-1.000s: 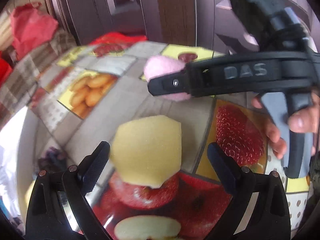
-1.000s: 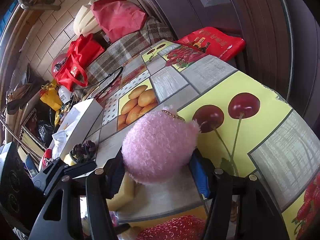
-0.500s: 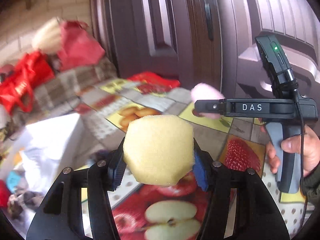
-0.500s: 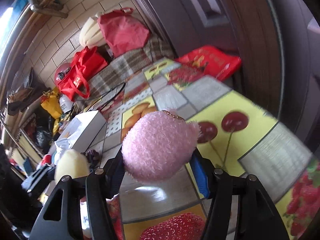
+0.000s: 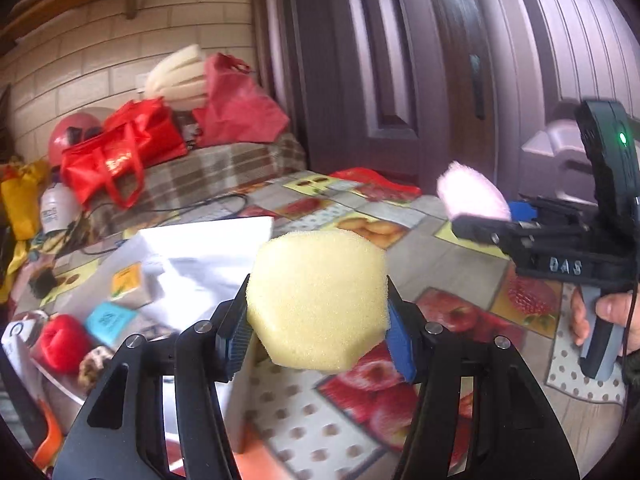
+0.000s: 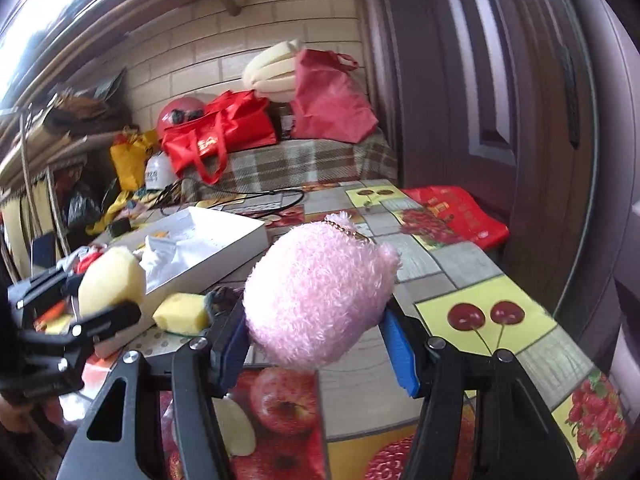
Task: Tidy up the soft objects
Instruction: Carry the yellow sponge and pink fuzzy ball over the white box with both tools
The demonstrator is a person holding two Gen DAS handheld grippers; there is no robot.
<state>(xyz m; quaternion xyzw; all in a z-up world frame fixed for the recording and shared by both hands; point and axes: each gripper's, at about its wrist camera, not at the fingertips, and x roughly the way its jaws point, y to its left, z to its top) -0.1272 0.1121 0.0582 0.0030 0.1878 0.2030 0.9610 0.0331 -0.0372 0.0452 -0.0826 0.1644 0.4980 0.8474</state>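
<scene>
The yellow sponge is porous, matt foam; the pink plush toy is fuzzy fabric. The table wears a glossy printed oilcloth. The gripper fingers are matt black plastic.

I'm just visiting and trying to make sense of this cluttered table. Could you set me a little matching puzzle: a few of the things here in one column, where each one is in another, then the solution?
Things:
1. yellow foam sponge
2. pink plush toy
3. white box
4. red shopping bag

Places:
A. on the plaid-covered surface beyond the table
B. gripped in the right gripper
C. resting on the fruit-print tablecloth
D. gripped in the left gripper

Pairs: 1-D, 2-B, 3-C, 4-A
</scene>
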